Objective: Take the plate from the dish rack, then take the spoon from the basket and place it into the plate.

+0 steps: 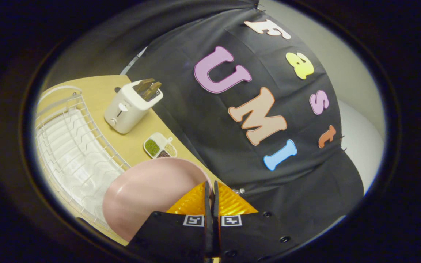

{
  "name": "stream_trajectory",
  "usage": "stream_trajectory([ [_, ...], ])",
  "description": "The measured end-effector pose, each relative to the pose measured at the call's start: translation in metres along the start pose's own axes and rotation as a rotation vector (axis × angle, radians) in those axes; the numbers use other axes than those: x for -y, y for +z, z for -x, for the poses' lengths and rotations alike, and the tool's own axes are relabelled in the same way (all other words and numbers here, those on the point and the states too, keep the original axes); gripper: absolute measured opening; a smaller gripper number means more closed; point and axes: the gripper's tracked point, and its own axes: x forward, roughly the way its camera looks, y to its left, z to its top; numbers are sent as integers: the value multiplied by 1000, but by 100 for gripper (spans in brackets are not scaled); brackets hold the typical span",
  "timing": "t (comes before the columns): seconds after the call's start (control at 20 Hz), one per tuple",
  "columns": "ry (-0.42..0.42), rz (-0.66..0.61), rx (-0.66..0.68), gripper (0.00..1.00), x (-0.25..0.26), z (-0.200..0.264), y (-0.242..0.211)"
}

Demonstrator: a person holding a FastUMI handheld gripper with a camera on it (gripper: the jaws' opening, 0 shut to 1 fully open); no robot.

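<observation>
A pink plate (148,193) hangs edge-on just ahead of my fingers, its rim caught between them. My gripper (211,190) is shut on that rim, the two fingers nearly touching. The plate is lifted above the wooden table (101,87) and tilted, next to the white wire dish rack (75,153), whose slots stand bare. The view is rolled sideways.
A white toaster (130,106) with two bread slices stands beyond the rack. A small white divided dish (160,147) with green and brown grains lies between the toaster and the plate. The black cloth wall rises right behind the table.
</observation>
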Motion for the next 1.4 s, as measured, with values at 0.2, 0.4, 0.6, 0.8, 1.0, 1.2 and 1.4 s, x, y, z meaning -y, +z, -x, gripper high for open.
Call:
stream_trajectory([
  [0.2, -13, -80, -12, 3, 33, 8, -28],
  [0.4, -22, -197, -36, 3, 62, 16, -71],
  [0.6, -48, -237, -42, 3, 93, 25, -113],
  [0.8, -47, -278, -58, 3, 107, 34, -153],
  [1.0, -41, -340, -76, 3, 117, 42, -190],
  [1.2, -18, -404, -98, 3, 114, 46, -228],
  [1.4, 10, -466, -112, 3, 104, 48, -263],
])
